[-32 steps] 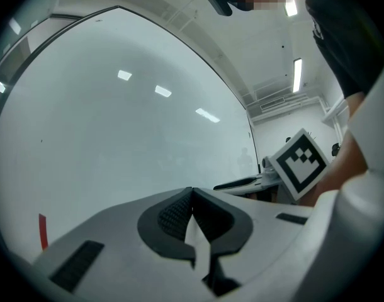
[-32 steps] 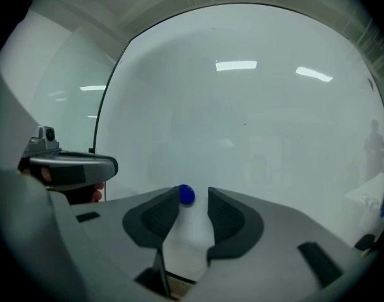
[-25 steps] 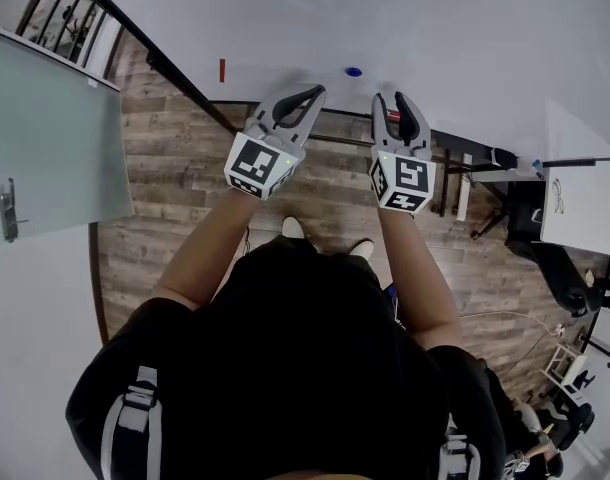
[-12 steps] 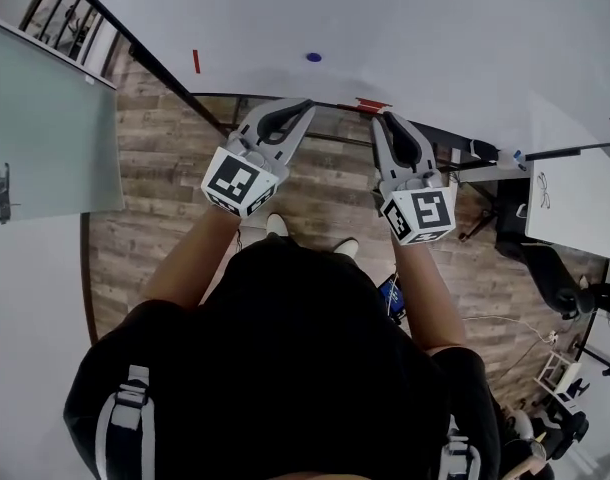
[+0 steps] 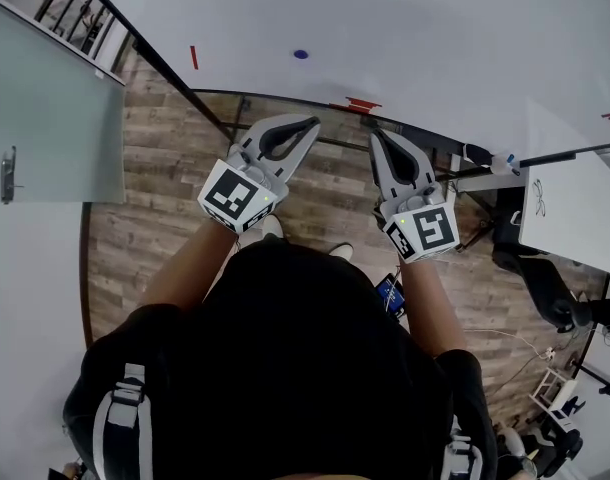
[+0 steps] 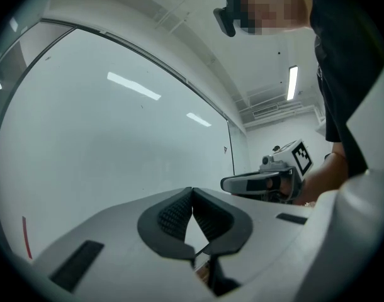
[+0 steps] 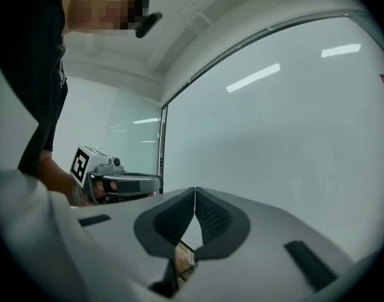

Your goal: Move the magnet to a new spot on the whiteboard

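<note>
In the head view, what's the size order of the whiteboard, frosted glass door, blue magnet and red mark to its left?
Whiteboard
frosted glass door
blue magnet and red mark: too alike to rank

No word, number or brand is showing clearly enough to read. The marker cube (image 5: 237,196) at the back of the left gripper (image 5: 313,123), like its twin on the right gripper (image 5: 376,134), is displaying only black-and-white square patterns. Ahead of the tips, red marks (image 5: 362,104) on the whiteboard (image 5: 435,28) are appearing too small to make out.
</note>
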A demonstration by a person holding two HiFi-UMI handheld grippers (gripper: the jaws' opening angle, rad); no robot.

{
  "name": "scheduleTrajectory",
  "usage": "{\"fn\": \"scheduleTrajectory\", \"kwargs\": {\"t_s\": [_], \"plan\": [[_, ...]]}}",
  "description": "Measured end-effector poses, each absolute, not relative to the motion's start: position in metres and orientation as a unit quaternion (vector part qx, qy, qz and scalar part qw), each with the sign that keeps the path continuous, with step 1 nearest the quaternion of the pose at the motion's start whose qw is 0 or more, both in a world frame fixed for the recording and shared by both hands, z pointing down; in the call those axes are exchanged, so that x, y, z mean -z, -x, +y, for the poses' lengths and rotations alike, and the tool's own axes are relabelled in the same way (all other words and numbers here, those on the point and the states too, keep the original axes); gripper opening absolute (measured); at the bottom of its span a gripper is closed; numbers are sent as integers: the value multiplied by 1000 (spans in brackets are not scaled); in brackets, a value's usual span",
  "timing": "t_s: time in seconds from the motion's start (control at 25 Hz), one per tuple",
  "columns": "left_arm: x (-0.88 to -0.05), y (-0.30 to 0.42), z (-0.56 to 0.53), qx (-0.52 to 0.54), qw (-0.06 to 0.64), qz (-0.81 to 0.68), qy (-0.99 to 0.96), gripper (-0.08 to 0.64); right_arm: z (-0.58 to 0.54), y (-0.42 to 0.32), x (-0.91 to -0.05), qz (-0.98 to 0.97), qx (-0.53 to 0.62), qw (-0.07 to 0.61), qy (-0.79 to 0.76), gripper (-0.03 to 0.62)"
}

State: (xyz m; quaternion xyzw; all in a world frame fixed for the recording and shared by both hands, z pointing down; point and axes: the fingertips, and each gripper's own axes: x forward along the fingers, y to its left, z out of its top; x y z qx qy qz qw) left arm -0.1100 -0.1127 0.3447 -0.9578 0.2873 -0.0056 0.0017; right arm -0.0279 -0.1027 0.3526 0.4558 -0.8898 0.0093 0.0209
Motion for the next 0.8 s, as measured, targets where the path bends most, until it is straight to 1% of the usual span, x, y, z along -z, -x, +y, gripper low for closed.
{"fn": "scheduleTrajectory", "kwargs": {"t_s": [0.48,0.8], "plan": [[-344,96,-101,1,8,296,955,5,-89,28,-342,-899,23,16,-438,-8],[-342,96,-100,4,16,298,954,5,-88,22,-343,-902,20,12,-432,-8]]}}
